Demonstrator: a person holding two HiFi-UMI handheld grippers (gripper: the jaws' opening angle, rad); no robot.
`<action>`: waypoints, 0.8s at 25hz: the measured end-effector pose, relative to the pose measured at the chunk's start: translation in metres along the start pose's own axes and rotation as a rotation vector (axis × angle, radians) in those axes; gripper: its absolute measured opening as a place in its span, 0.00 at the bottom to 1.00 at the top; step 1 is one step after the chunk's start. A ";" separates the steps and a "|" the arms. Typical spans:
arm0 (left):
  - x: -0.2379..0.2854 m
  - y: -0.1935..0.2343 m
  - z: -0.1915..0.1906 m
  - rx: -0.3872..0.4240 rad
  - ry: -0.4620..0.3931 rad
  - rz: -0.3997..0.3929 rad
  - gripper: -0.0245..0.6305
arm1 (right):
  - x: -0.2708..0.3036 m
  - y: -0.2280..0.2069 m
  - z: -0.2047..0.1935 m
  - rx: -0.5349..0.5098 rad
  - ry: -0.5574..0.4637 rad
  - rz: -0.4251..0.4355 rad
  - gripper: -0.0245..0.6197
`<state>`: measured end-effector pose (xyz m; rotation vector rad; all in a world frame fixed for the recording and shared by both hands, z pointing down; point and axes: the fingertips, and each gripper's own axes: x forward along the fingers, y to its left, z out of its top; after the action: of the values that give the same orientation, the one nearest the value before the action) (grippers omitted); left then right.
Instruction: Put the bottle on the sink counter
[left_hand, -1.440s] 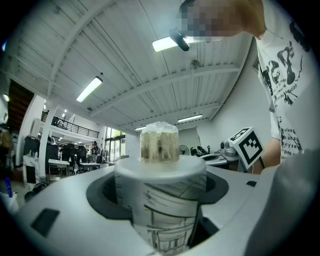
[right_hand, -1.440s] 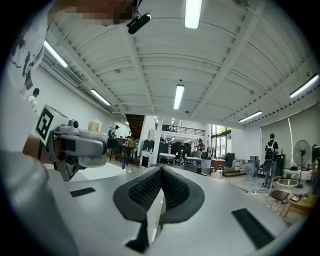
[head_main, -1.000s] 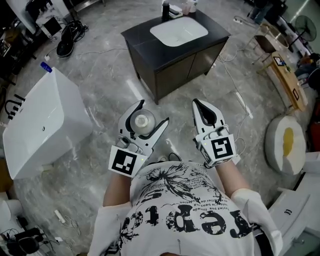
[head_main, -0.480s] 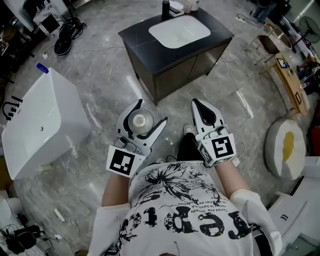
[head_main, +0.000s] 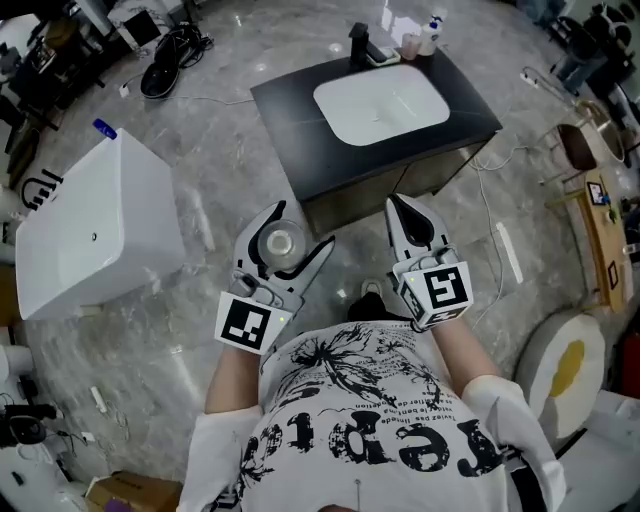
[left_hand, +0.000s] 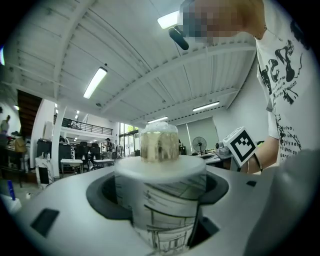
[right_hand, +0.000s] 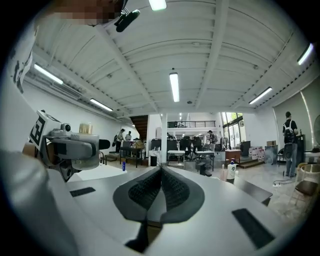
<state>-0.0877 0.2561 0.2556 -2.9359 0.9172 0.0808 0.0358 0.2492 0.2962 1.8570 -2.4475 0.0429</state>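
Observation:
My left gripper (head_main: 283, 240) is shut on a white bottle (head_main: 284, 241) with a drawn label and a pale gold cap; in the left gripper view the bottle (left_hand: 159, 185) stands upright between the jaws. My right gripper (head_main: 413, 222) is shut with nothing in it, its dark pads (right_hand: 161, 190) pressed together. Both are held in front of the person's chest above the floor. The black sink counter (head_main: 290, 100) with its white basin (head_main: 380, 102) stands just ahead of the grippers.
A black faucet (head_main: 359, 42) and small bottles (head_main: 428, 38) stand at the counter's far edge. A white bathtub (head_main: 90, 235) sits at left with a blue-capped bottle (head_main: 105, 128) on its corner. Cables cross the grey marble floor (head_main: 220, 150); a round white stool (head_main: 560, 365) is at right.
The person has stepped closer to the sink counter, which now lies nearer in the head view. Both grippers keep their pose, the bottle still held.

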 end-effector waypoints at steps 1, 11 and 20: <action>0.020 0.001 0.001 0.000 -0.002 0.019 0.57 | 0.009 -0.020 0.002 -0.003 0.002 0.018 0.06; 0.164 0.027 -0.013 0.010 0.015 0.161 0.57 | 0.090 -0.141 -0.007 -0.049 0.044 0.191 0.06; 0.229 0.098 -0.049 0.000 0.070 0.200 0.57 | 0.179 -0.165 -0.018 -0.061 0.065 0.258 0.06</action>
<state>0.0462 0.0421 0.2839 -2.8545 1.2182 -0.0130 0.1477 0.0336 0.3236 1.4827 -2.5946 0.0406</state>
